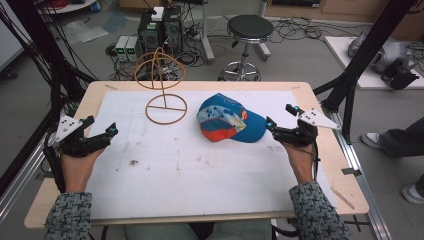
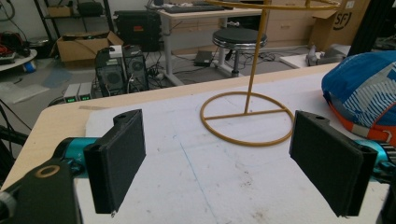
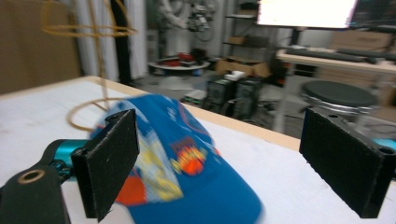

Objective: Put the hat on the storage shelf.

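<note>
A blue cap (image 1: 229, 119) with orange and white patches lies crown up on the white mat, right of centre. It also appears in the right gripper view as the cap (image 3: 187, 163), just ahead of the jaws. A yellow wire stand (image 1: 165, 95) with a ring base and a looped top stands behind and left of it. My right gripper (image 1: 280, 116) is open beside the cap's right side, jaws wide with nothing between the pads. At the table's left my left gripper (image 1: 101, 126) is open too, its jaws (image 2: 224, 163) apart over bare mat, facing the stand (image 2: 247, 119).
A white mat (image 1: 200, 165) covers most of the wooden table (image 1: 345, 195). Beyond the far edge stand a black stool (image 1: 248, 30), computer cases (image 1: 160, 30) and cables. Black frame posts (image 1: 350, 90) rise at both sides. A person's shoes (image 1: 372, 140) are at the right.
</note>
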Available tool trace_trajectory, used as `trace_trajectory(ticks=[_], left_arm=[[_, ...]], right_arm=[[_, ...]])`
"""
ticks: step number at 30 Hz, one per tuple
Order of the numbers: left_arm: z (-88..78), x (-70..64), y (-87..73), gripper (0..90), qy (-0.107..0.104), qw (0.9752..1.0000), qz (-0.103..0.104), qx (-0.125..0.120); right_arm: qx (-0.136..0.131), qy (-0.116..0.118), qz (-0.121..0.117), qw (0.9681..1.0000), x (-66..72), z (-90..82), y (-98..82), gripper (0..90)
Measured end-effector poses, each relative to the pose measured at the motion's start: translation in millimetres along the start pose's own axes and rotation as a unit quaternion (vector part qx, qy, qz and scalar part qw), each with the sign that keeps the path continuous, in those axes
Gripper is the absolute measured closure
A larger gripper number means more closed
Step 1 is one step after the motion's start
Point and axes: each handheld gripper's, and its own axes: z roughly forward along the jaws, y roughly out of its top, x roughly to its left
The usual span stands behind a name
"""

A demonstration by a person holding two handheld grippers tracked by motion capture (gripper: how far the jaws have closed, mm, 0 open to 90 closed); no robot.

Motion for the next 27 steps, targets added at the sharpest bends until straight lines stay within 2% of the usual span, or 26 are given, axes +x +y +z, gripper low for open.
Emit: trace_trajectory(ticks=[1, 2, 3, 4, 7, 16, 19, 22, 24, 25, 27], left_arm=[[0.0, 0.0, 0.1, 18.7, -0.001, 1.0, 0.0, -0.001], [-0.2, 0.1, 0.4, 18.9, -0.003, 1.0, 0.001, -0.001], [-0.4, 0.1, 0.4, 18.9, -0.004, 1.0, 0.001, -0.001], [-0.4, -0.1, 0.5, 18.9, -0.004, 1.0, 0.001, -0.001], [-0.3, -0.2, 0.6, 19.0, -0.004, 1.0, -0.001, -0.002], [-0.1, 0.4, 0.7, 19.0, -0.003, 1.0, 0.0, -0.002], [-0.2, 0.4, 0.8, 19.0, -0.003, 1.0, 0.001, -0.002], [-0.1, 0.6, 0.8, 19.1, -0.003, 1.0, 0.004, 0.0], [0.0, 0.4, 0.6, 19.1, -0.003, 1.0, 0.004, 0.001], [0.5, 0.0, 0.5, 19.1, -0.003, 1.0, 0.004, 0.0], [0.6, -0.1, 0.6, 19.0, -0.004, 1.0, 0.004, -0.001]], right_arm=[[0.0, 0.0, 0.0, 1.0, 0.0, 0.0, 0.0, 11.3], [0.0, 0.011, 0.001, 0.9999, 1.9, 9.6, 5.2, 11.3], [0.0, 0.011, 0.001, 0.9999, 1.9, 9.6, 5.2, 11.3], [0.0, 0.021, 0.002, 0.9998, 3.0, 19.5, 9.2, 11.3], [0.0, 0.037, 0.005, 0.9993, 4.9, 31.9, 13.4, 11.3], [-0.012, 0.058, 0.002, 0.9982, 9.4, 57.9, 22.7, 11.3], [-0.016, 0.065, 0.008, 0.9977, 11.0, 68.0, 27.7, 11.3], [-0.016, 0.075, 0.0, 0.9971, 18.5, 84.0, 36.0, 11.4], [-0.014, 0.077, -0.001, 0.9969, 20.0, 87.4, 37.2, 11.4], [-0.006, 0.083, -0.003, 0.9966, 24.8, 98.7, 39.6, 11.4], [-0.004, 0.088, -0.006, 0.9961, 28.5, 106.2, 39.3, 13.3]])
